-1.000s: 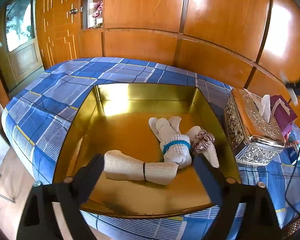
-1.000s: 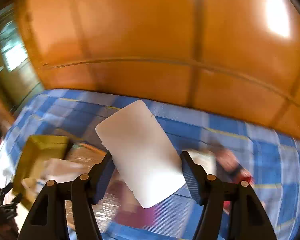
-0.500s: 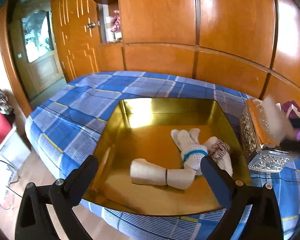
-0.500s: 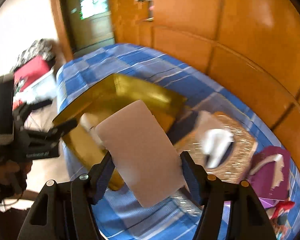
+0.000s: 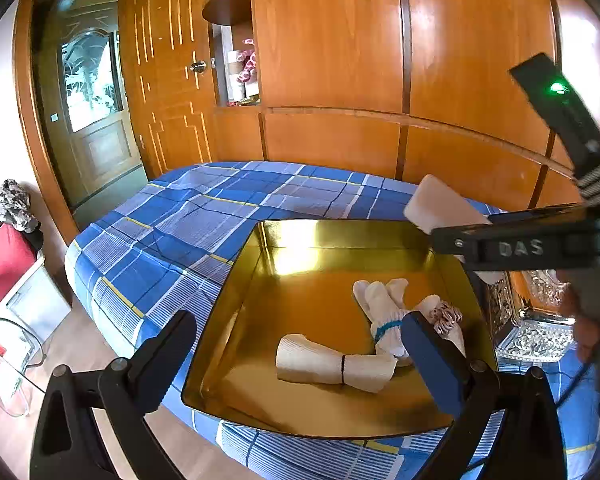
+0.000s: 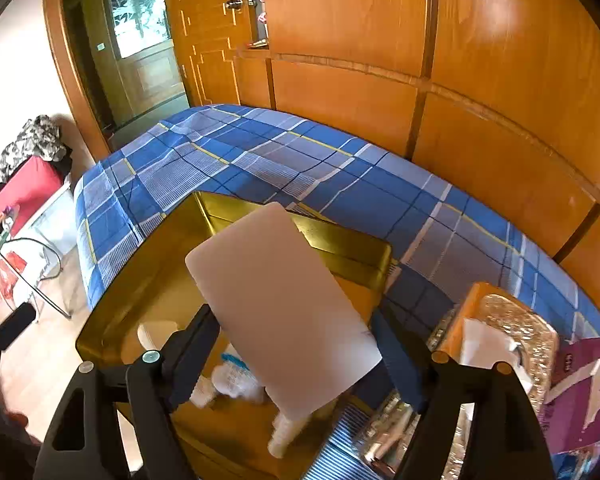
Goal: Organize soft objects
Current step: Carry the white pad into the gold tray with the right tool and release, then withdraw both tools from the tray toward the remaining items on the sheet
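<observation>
Blue plaid bed (image 5: 172, 232) has a gold tray (image 5: 236, 308) on it, with rolled socks (image 5: 332, 364) lying inside. Right gripper (image 6: 296, 348) hangs over the tray with a white sponge (image 6: 276, 300) between its jaws, which have just been opening. Left gripper (image 5: 296, 356) is spread wide, empty.

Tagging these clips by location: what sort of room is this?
Most likely a bedroom at home: a bed under a blue plaid sheet, a glossy built-in wooden wardrobe wall, and a panelled door with frosted glass.
</observation>
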